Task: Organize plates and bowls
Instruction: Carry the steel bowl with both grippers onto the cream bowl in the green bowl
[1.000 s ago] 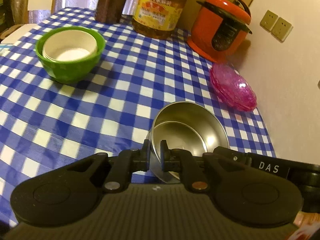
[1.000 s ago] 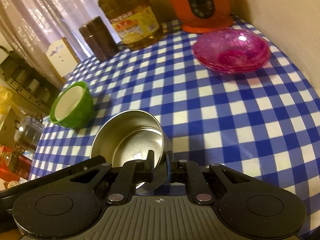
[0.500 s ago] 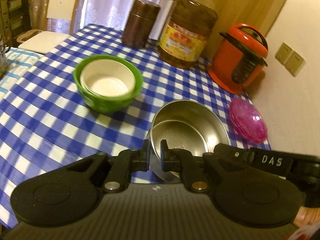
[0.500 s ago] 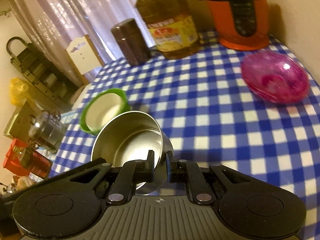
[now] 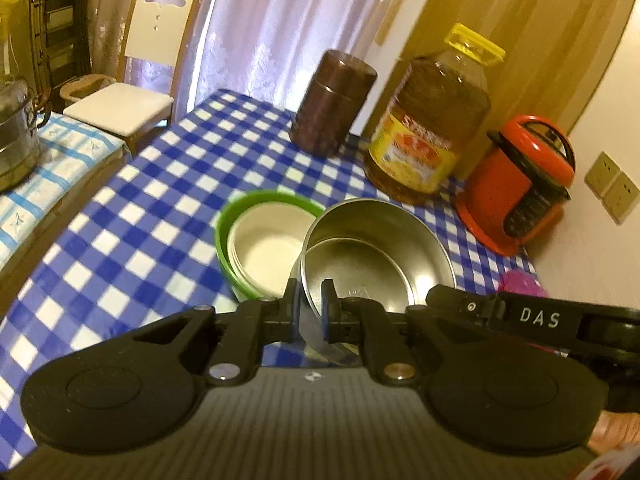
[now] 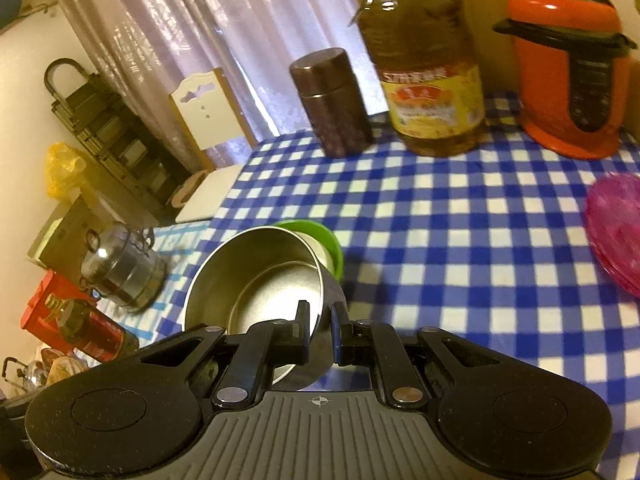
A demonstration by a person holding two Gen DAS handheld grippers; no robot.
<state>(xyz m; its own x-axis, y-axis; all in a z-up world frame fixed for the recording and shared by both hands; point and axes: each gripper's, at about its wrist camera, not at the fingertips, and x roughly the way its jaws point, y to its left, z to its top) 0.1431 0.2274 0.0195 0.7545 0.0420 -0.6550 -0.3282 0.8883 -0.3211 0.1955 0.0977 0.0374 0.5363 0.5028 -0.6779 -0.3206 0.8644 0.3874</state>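
Clamping opposite sides of the steel bowl's (image 5: 376,256) rim, the left hand-held gripper (image 5: 309,307) and right hand-held gripper (image 6: 320,330) hold it tilted above the checked surface (image 6: 460,248); it overlaps the green bowl (image 5: 224,236) with white bowls (image 5: 264,252) nested inside; pink plates (image 6: 616,228) sit well apart, near the orange cooker (image 6: 568,64).

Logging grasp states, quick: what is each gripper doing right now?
Left gripper: shut on the rim of the steel bowl.
Right gripper: shut on the same steel bowl's rim, opposite side.
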